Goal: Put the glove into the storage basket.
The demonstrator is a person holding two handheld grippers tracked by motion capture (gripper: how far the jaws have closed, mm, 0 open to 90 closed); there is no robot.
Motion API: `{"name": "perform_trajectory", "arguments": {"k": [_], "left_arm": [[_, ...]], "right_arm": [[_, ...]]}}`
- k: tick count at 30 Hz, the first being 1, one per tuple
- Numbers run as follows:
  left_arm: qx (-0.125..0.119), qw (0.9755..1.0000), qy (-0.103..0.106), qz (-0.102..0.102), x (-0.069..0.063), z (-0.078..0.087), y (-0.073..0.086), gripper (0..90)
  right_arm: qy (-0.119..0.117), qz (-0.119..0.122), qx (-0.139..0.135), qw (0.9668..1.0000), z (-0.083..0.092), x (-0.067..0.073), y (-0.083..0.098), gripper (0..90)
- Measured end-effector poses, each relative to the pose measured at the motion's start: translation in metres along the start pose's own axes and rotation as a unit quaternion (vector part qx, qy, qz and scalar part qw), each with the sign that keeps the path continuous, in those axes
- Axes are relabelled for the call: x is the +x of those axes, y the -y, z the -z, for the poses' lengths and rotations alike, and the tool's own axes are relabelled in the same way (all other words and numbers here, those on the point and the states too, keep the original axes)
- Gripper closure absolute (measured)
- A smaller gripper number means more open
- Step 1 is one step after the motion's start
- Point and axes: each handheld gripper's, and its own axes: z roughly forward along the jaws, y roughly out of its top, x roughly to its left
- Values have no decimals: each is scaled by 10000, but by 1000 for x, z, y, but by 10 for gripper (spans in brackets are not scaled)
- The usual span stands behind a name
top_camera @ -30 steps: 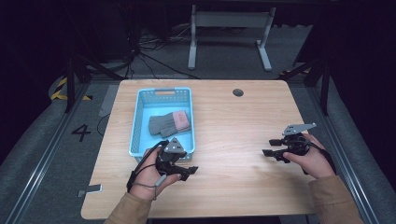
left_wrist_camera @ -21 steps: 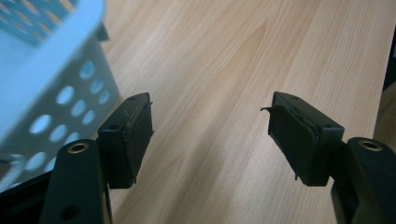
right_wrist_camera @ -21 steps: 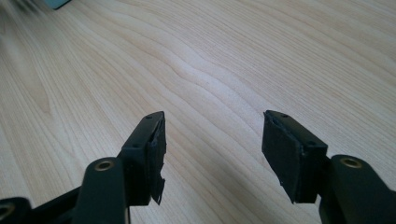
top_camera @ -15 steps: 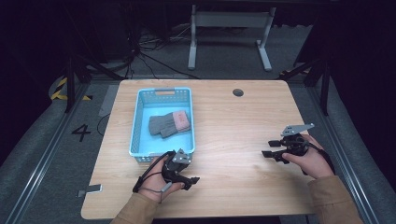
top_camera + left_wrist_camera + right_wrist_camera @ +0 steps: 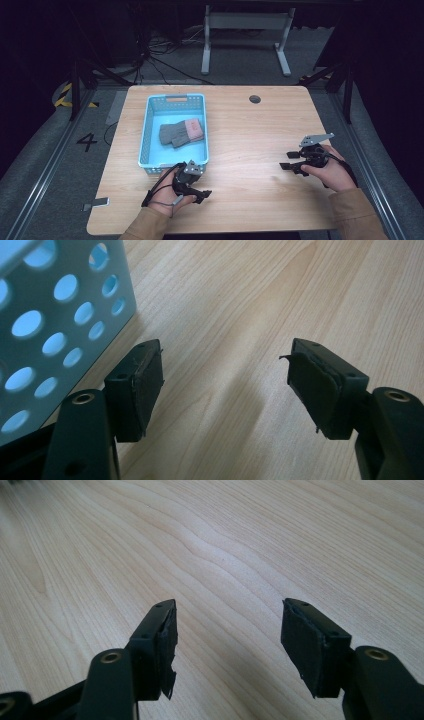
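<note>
Fingers of the left gripper and right gripper gape empty. Gloves lie in the blue basket, twelve o'clock of the left; seemingly stowed, hands resting.

Gloves lie in the basket, left on the table.

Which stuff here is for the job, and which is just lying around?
For the job:
gloves, lying in the basket
blue basket
left gripper, open, beside the basket
right gripper, open, over bare table

Just lying about:
metal stand on the floor behind
cables on the floor
</note>
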Motion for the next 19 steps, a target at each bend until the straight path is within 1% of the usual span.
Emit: {"name": "perform_trajectory", "arguments": {"k": [5,8,9,10,13,14,19], "left_arm": [[16,10000,-40,-31,0,0,0,309],[126,9997,-151,-149,-1,-1,1,307],[159,9996,-159,-157,-1,-1,1,306],[160,9995,-191,-180,-1,-1,1,306],[141,9996,-172,-190,-1,-1,2,303],[137,9995,-185,-218,-1,-1,2,303],[125,9994,-214,-230,0,1,4,300]], "right_arm": [[10,4,2,10000,0,0,0,399],[21,-2,3,10000,0,1,0,398],[26,0,-2,10000,1,1,0,399],[26,-8,3,10000,1,1,0,398],[33,0,4,10000,0,0,0,397],[32,-1,8,10000,0,0,0,398],[15,14,11,10000,-2,1,-2,396]]}}
